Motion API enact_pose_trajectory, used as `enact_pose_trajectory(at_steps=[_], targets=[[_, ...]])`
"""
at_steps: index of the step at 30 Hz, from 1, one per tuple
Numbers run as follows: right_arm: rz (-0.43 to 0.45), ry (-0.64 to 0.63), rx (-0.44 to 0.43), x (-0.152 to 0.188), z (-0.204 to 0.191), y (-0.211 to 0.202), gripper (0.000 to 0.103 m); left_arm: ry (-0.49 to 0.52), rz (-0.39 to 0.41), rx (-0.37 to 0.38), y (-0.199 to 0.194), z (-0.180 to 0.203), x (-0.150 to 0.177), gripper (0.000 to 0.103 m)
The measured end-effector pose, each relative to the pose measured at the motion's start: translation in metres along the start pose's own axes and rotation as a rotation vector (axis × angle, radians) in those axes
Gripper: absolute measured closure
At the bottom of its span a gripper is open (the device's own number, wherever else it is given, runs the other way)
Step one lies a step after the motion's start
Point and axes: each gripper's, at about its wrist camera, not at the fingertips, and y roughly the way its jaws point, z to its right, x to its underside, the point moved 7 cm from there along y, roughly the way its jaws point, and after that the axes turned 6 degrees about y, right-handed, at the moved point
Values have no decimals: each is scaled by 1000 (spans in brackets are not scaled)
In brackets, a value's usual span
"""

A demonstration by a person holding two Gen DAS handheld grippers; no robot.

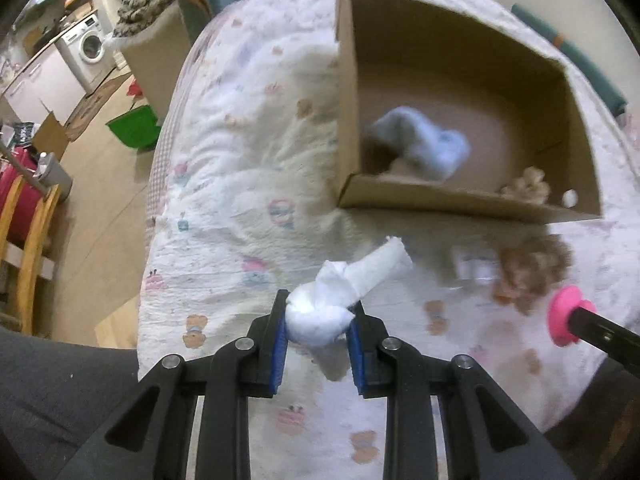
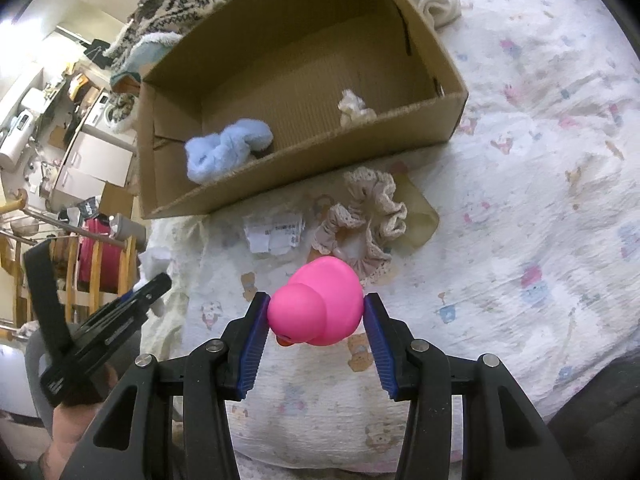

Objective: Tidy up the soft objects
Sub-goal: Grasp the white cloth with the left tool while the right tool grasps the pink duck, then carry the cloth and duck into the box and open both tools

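My left gripper is shut on a knotted white cloth and holds it above the bed, short of the open cardboard box. My right gripper is shut on a pink rubber duck, also above the bed; the duck shows at the right edge of the left wrist view. In the box lie a fluffy light-blue item and a small cream item. A beige frilly scrunchie lies on the bed in front of the box.
The bed has a white printed quilt. A crumpled paper receipt lies beside the scrunchie. Knitted clothes are piled behind the box. To the left the bed edge drops to the floor, with a green bin and a wooden chair.
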Motion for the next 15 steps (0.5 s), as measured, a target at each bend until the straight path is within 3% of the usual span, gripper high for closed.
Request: enact_pose_trajectory(at_steps=[15], targets=[[140, -15, -54, -25, -18, -55, 53, 37, 117, 58, -60, 32, -41, 79]])
